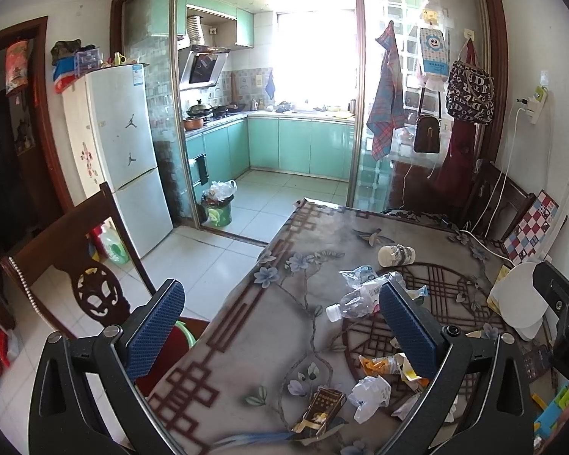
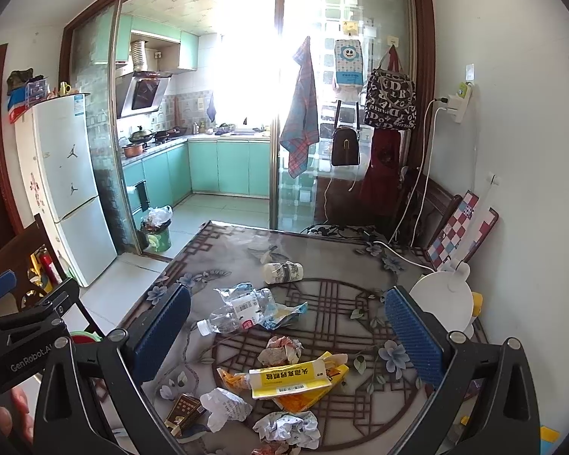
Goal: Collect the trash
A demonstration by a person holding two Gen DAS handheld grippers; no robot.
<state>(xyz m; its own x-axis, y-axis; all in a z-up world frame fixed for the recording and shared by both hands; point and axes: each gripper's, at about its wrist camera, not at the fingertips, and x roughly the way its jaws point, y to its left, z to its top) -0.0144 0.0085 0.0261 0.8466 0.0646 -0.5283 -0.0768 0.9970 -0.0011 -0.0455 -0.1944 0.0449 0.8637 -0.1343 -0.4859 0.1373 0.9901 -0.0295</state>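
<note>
I'm working in a lived-in home, at a dining table (image 2: 216,250) with a floral cover, a carved wooden chair (image 1: 76,265) beside it. Ahead of me a sliding glass door opens onto a small kitchen with teal cabinets (image 1: 296,144), a range hood (image 1: 203,68) over pots on the stove, and a lined waste bin (image 1: 218,208) on the tiled floor. A white fridge (image 1: 121,151) stands by the doorway, and bags (image 2: 389,102) and a plaid cloth (image 2: 301,113) hang from hooks on the glass.
</note>
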